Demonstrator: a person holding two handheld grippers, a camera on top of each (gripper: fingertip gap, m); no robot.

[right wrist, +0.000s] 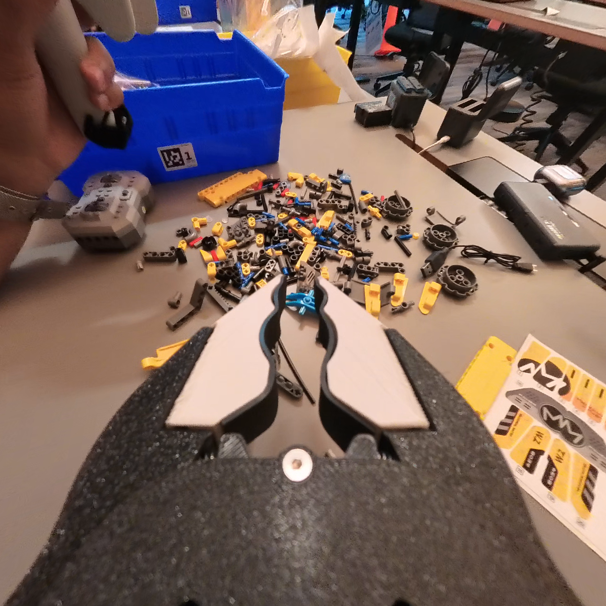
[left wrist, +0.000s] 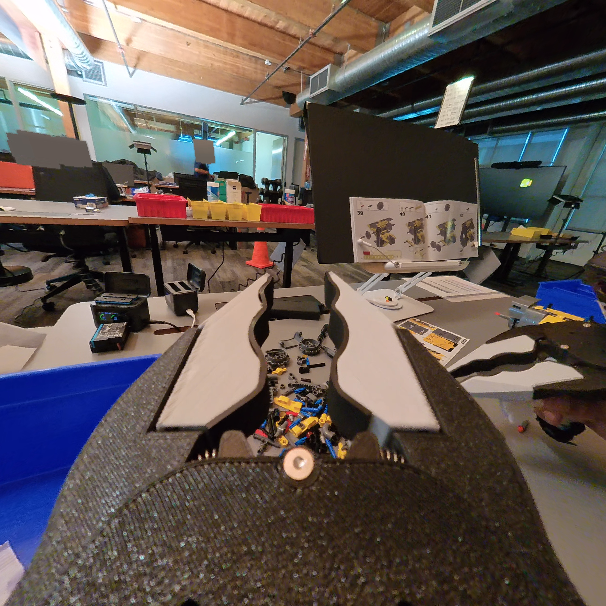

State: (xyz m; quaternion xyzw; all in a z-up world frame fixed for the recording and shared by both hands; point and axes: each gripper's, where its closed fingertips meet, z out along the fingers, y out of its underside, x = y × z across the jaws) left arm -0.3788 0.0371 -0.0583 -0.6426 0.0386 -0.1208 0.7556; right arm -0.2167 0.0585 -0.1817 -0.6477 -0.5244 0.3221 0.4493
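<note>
Bricks (right wrist: 295, 236) lie heaped on the worktop (right wrist: 82, 328), right gripper (right wrist: 297, 287) nearest, jaws spread around a turquoise piece (right wrist: 300, 301); left gripper (left wrist: 299, 285) spread above.

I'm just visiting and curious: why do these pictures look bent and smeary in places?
Left wrist view: the wide lens bows the ceiling beams and tilts the black board; the right gripper at the edge is smeared. Right wrist view: the hand top left is blurred, and the grey table shows soft glare.
</note>
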